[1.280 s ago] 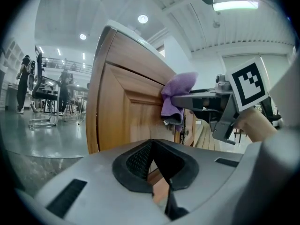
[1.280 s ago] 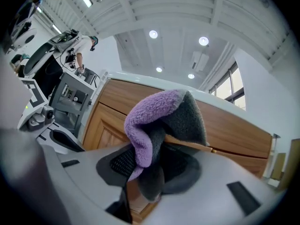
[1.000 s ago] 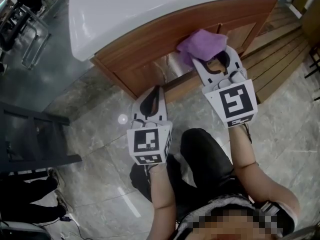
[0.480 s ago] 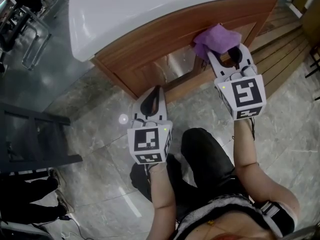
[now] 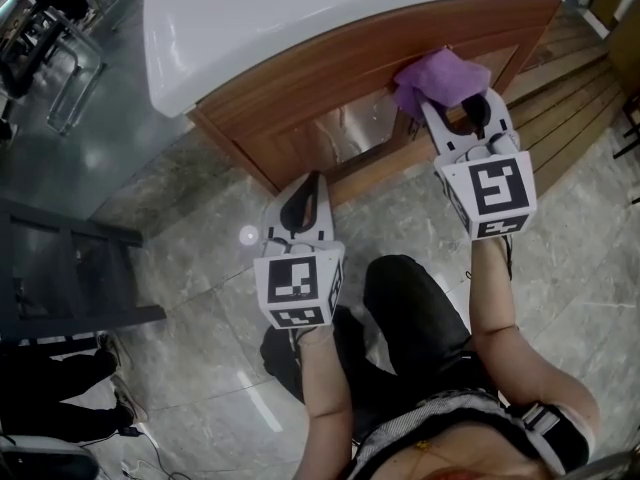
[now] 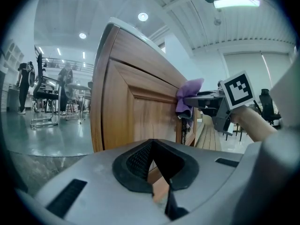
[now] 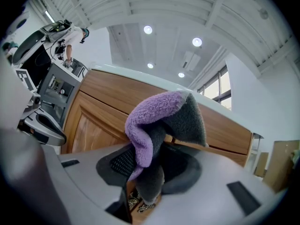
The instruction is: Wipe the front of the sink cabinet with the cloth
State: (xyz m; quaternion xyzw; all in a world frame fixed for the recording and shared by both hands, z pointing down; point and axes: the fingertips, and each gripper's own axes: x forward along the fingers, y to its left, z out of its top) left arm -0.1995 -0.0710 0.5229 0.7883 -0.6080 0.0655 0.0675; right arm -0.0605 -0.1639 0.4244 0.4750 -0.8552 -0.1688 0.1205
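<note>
Head view looks down on a wooden sink cabinet [image 5: 300, 98] with a white top [image 5: 300, 18], standing on a grey, glossy tiled floor [image 5: 180, 228]. The right gripper [image 5: 458, 108] is raised to the far right part of the cabinet front, just under the edge of the white top. Its jaws are closed on a purple cloth [image 5: 445, 76], which bunches out past the jaw tips and lies against the wood there.

Right gripper view shows the same grip from close by: the cloth [image 7: 154, 121] (purple on one face, grey on the other) is folded over and pinched between the dark pads of the right gripper [image 7: 150, 172], with a loose end hanging down below them. Behind it run the cabinet's panelled door and upper rail.

The left gripper [image 5: 308, 193] is held lower and nearer, to the left of the right one, well apart from the cloth and pointing at the bottom of the cabinet front. In the left gripper view its jaws [image 6: 157, 172] are drawn together with nothing between them; only a sliver of wood shows past the pads. That view also catches the cloth [image 6: 187, 97] touching the cabinet's front face high up, near its right end.

Wooden decking [image 5: 570, 78] lies on the far right of the floor.
</note>
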